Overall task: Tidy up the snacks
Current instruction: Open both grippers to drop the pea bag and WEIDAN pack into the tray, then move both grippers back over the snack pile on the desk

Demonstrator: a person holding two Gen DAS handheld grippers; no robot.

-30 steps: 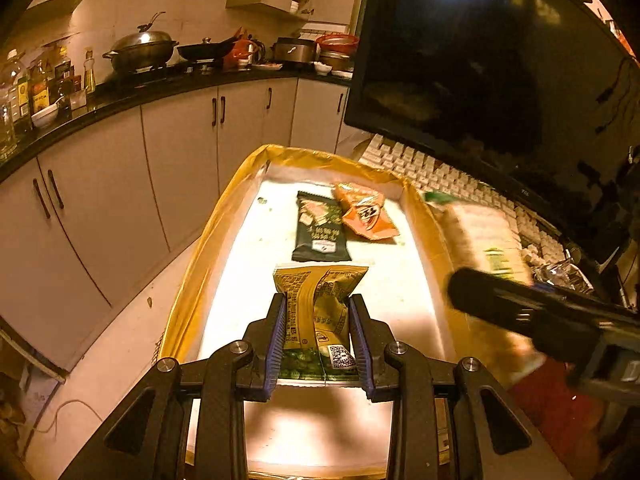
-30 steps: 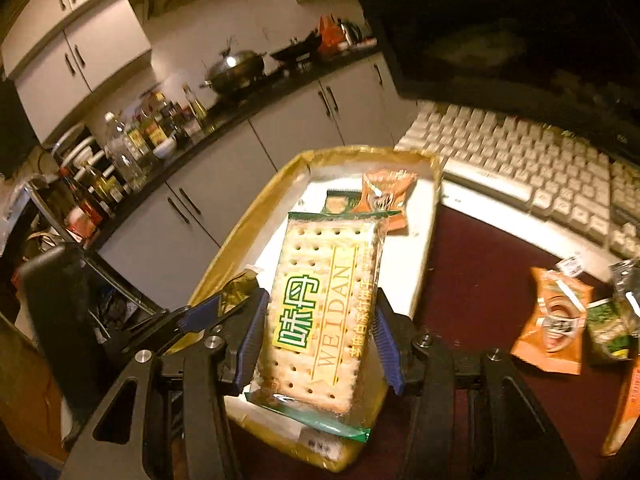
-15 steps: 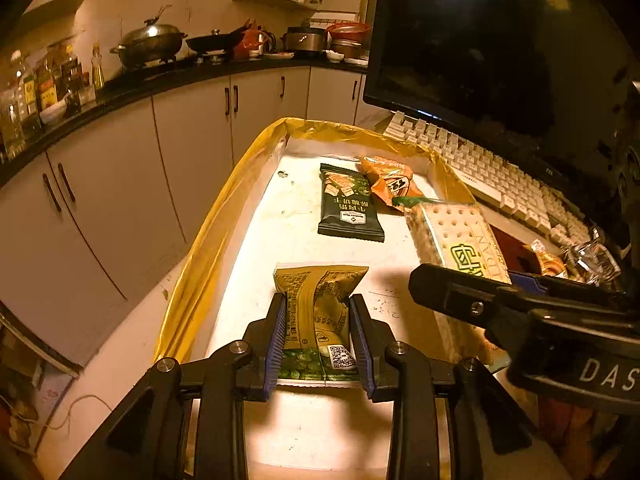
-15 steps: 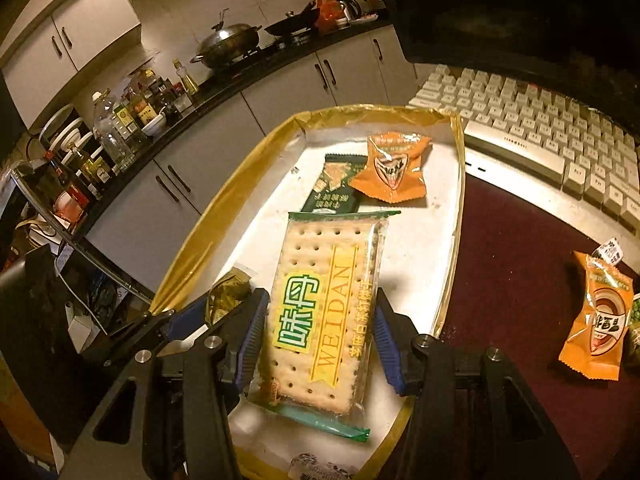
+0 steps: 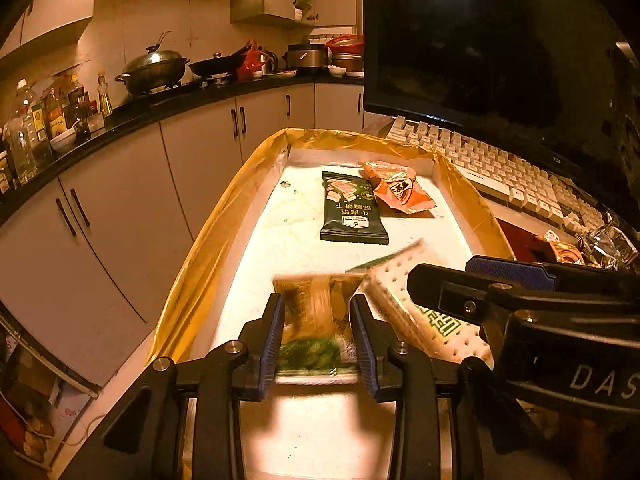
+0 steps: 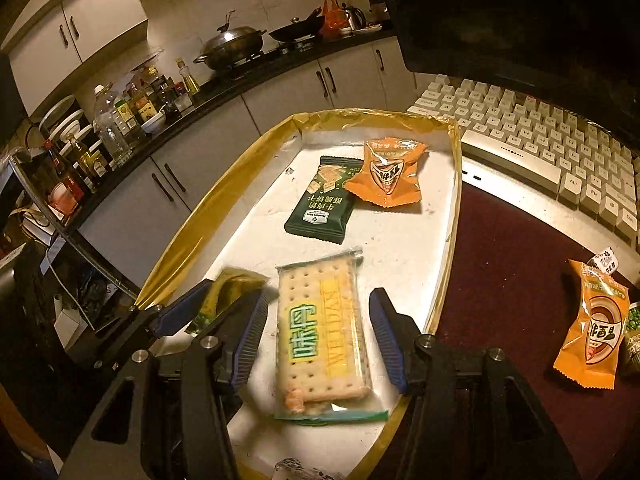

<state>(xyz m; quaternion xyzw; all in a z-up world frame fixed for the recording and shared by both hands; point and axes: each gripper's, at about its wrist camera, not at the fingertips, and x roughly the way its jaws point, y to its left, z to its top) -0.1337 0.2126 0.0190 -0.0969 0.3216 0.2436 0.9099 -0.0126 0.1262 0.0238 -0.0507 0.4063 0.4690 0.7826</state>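
Observation:
A gold-rimmed white tray [image 5: 224, 240] [image 6: 188, 248] holds a dark green packet [image 5: 352, 212] [image 6: 324, 200] and an orange packet [image 5: 400, 192] [image 6: 388, 176] at its far end. My left gripper [image 5: 318, 332] is shut on a yellow-green pea packet [image 5: 316, 320], blurred, just above the tray's near end; it also shows in the right wrist view [image 6: 224, 292]. My right gripper [image 6: 318, 332] is open around the cracker pack [image 6: 324, 324], which lies flat on the tray. The cracker pack [image 5: 404, 304] lies right of the pea packet.
A keyboard [image 6: 540, 136] [image 5: 492, 168] and a dark monitor [image 5: 500, 40] stand right of the tray. Loose snack packets [image 6: 596, 332] lie on the dark red mat [image 6: 512, 248] at right. Kitchen cabinets and a counter with bottles [image 6: 120, 120] are beyond the tray's left side.
My right gripper has lowered the cracker pack onto the tray and opened, letting it go. My left gripper has stayed shut on the pea packet, which now blurs with motion.

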